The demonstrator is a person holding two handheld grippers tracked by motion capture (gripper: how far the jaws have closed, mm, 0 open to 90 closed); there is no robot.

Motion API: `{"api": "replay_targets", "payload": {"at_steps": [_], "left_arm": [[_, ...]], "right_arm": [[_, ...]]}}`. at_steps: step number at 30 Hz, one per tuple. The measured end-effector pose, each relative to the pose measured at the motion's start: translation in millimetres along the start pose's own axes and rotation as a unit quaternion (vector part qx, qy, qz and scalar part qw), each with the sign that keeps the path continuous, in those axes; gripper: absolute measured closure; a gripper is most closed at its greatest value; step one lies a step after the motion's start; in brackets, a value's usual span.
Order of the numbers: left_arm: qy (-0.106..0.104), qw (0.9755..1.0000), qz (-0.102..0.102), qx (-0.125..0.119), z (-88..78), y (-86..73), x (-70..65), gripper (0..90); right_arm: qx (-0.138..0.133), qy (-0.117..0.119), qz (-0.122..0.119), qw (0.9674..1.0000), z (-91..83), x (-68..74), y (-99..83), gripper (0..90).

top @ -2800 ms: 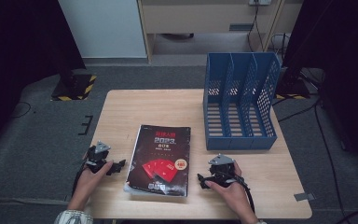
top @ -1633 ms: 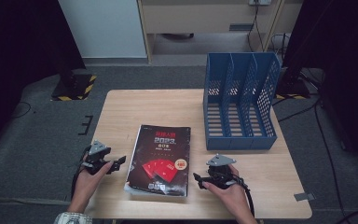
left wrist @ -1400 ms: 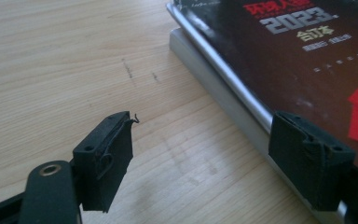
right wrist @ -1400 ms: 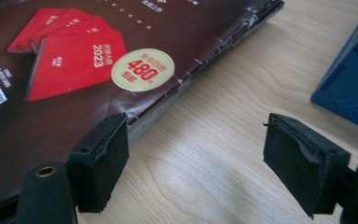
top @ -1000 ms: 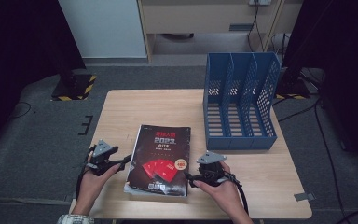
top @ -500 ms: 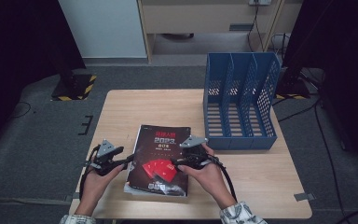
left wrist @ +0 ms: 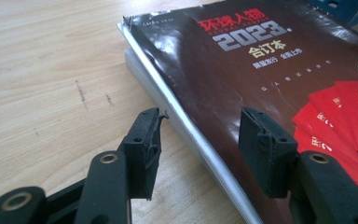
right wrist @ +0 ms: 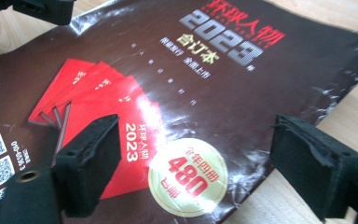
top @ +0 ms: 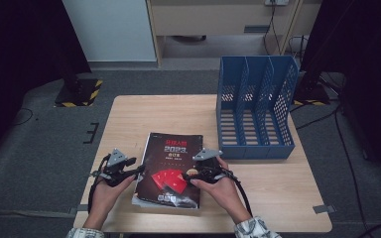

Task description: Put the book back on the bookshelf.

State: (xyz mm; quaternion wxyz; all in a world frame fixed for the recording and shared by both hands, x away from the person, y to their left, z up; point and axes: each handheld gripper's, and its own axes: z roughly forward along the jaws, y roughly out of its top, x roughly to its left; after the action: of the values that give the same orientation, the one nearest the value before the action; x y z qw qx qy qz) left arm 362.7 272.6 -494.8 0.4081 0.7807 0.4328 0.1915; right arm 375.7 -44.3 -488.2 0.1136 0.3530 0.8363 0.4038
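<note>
A: The book [top: 170, 168] lies flat on the table [top: 188, 111], near the front edge, dark cover up with red cards printed on it. The blue file rack [top: 256, 106] stands well apart from it, toward the far right corner.

B: And the left gripper [top: 134, 171]?

A: At the book's left edge. In the left gripper view one jaw is over the bare wood just beside the edge and the other over the cover, so the edge of the book runs between them. The jaws have just been closing, but they are spread and neither pad presses on the book.

B: The right gripper [top: 188, 175]?

A: Over the right part of the cover. In the right gripper view its jaws stand wide apart, having just opened further; one hangs over the red cards, the other at the book's right edge where the wood begins. Nothing is pinched.

B: Does it touch the cover?

A: I cannot tell.
</note>
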Motion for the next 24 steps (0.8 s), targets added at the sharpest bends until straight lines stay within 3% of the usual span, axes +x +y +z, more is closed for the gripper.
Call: {"api": "replay_targets", "payload": {"at_steps": [6, 11, 16, 24], "left_arm": [[-0.008, 0.9997, 0.004, 0.021, 8.0, -1.8, -2.9, 48.5], [-0.016, 0.9996, -0.010, 0.019, 9.0, -3.6, -2.2, 47.2], [-0.034, 0.9991, -0.009, 0.023, 12.6, -3.4, -6.0, 46.9], [-0.034, 0.9991, -0.002, 0.024, 12.3, -3.2, -6.3, 46.4]], "right_arm": [[0.007, 0.004, -0.001, 1.0000, 4.6, -0.5, -4.0, 13.4], [0.007, 0.007, 0.011, 0.9999, 5.2, -7.0, -8.4, 11.3], [0.020, 0.003, 0.020, 0.9996, 9.6, -10.0, -13.8, 8.0], [0.012, 0.032, 0.069, 0.9971, 16.3, -21.3, -20.7, 6.9]]}}
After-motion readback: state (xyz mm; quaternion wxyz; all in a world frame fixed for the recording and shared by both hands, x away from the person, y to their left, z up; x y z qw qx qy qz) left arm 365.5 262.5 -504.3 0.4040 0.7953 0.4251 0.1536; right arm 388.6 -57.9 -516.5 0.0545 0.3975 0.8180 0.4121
